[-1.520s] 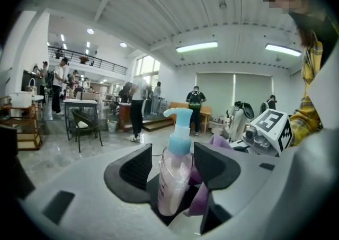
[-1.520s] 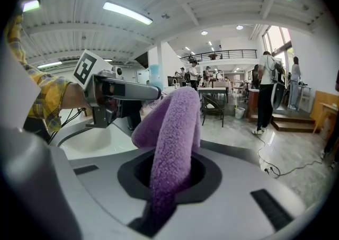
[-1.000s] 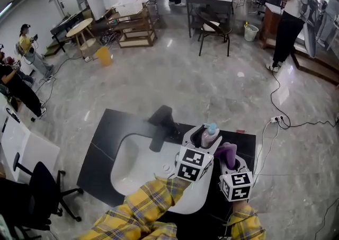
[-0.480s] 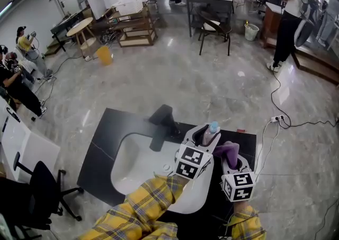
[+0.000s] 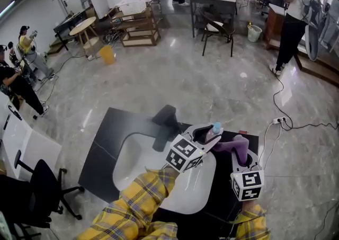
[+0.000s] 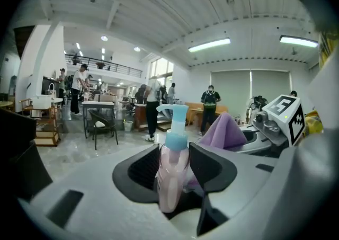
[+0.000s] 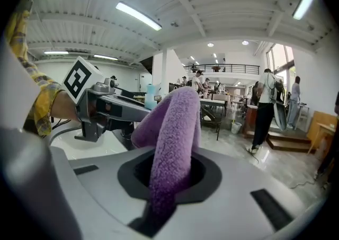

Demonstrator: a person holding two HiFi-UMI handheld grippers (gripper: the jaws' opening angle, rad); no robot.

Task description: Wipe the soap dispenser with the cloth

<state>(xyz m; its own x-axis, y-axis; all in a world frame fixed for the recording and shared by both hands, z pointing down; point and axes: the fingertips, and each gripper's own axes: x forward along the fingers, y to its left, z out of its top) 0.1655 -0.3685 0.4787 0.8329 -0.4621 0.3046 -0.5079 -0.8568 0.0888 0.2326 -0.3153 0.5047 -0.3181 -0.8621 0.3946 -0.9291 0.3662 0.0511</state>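
A clear pinkish soap dispenser (image 5: 214, 129) with a light blue pump stands between the black pads of my left gripper (image 5: 204, 134), over the black counter's right part. In the left gripper view the dispenser (image 6: 170, 172) fills the gap, and the left gripper (image 6: 175, 183) has just been closing and now presses on its sides. My right gripper (image 5: 241, 160) is shut on a purple cloth (image 5: 233, 145), which hangs just right of the bottle. In the right gripper view the cloth (image 7: 175, 127) rises from the right gripper (image 7: 170, 175), hiding most of the bottle.
A white sink basin (image 5: 132, 162) with a black faucet (image 5: 164, 122) sits in the black counter (image 5: 106, 143). An office chair (image 5: 42, 191) stands at the left. A cable and power strip (image 5: 278, 121) lie on the floor at the right. People and tables are far behind.
The left jaws have closed onto the dispenser, and that gripper has tilted. The right gripper has moved right and up a little with the cloth.
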